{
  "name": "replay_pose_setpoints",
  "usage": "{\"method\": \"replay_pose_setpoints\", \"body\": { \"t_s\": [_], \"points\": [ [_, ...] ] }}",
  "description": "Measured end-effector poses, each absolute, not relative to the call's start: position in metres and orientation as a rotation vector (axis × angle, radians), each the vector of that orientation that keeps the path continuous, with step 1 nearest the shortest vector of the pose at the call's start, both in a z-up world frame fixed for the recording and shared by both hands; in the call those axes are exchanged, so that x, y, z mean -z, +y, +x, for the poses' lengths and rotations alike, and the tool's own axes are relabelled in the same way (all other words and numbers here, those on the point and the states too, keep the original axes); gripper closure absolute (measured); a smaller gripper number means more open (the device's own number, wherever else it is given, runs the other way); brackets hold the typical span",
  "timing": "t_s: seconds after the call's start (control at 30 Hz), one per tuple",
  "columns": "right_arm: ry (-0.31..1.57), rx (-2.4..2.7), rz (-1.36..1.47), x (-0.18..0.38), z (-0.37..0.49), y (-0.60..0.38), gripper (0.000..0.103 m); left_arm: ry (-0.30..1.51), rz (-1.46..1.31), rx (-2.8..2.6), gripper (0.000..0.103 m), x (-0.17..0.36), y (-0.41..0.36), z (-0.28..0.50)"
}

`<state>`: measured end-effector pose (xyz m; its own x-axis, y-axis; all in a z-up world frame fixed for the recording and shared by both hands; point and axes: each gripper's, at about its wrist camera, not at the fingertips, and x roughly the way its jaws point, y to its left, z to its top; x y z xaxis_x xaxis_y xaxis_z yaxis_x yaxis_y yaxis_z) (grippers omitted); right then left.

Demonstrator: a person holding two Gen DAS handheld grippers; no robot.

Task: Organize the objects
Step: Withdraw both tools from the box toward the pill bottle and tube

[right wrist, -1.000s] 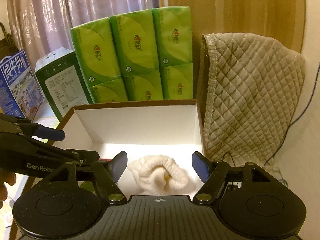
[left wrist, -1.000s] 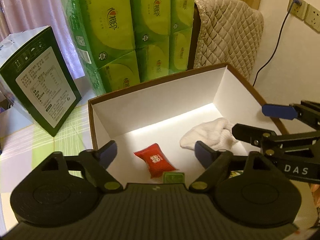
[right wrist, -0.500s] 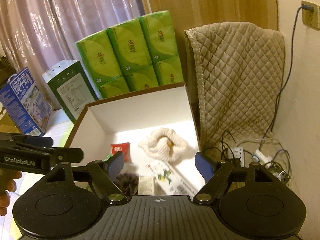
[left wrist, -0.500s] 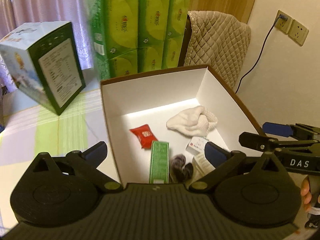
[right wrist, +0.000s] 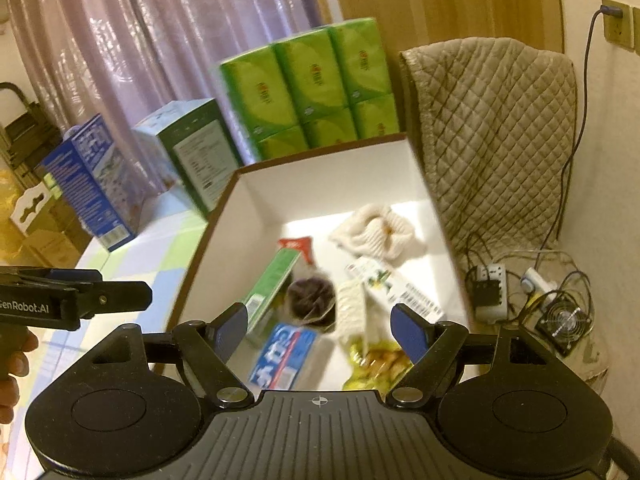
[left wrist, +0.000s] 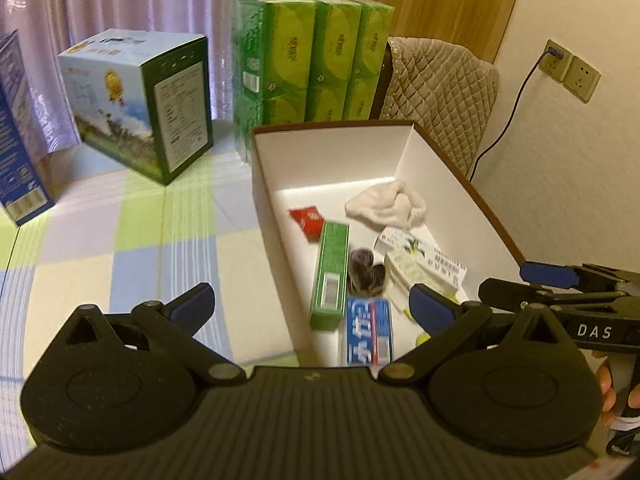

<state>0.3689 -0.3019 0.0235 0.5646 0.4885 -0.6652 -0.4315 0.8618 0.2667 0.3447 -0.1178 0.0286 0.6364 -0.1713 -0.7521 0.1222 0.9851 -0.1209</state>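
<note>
The left gripper (left wrist: 310, 306) is held above the near end of the box (left wrist: 456, 168), its fingers spread wide and empty. The right gripper (right wrist: 318, 326) is likewise held over the near end of the box, fingers spread wide with nothing between them.

The box is brown outside and white inside, and stands open on the counter (left wrist: 120, 240), which carries a checked cloth.

Contents of the box:
- A white knitted cloth (left wrist: 386, 204) lies bunched toward the far end.
- A red packet (left wrist: 306, 218) lies beside the cloth, nearer the left wall.
- A long green carton (left wrist: 330, 276) lies flat along the left wall, one end touching the red packet.
- A blue toothpaste carton (left wrist: 368, 330) lies at the near end, just beside the green carton.
- A dark bundle (left wrist: 364, 274) lies between the green carton and a white printed carton (left wrist: 424, 256).
- A yellow snack bag (right wrist: 376, 360) lies at the near right corner.

Behind the box stands a pack of green tissues (left wrist: 312, 64). A green-and-blue carton (left wrist: 148, 100) and a blue carton (left wrist: 18, 152) stand on the counter to the left. A quilted cover (right wrist: 492, 128) hangs to the right of the box.
</note>
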Motion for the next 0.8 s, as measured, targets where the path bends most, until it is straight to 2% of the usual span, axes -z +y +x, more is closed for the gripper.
{"method": "replay_pose_setpoints", "body": {
  "t_s": [0.8],
  "points": [
    [0.924, -0.612, 0.041, 0.0, 0.239, -0.247, 0.027, 0.938, -0.108, 0.109, 0.001, -0.007, -0.044, 0.209]
  ]
}}
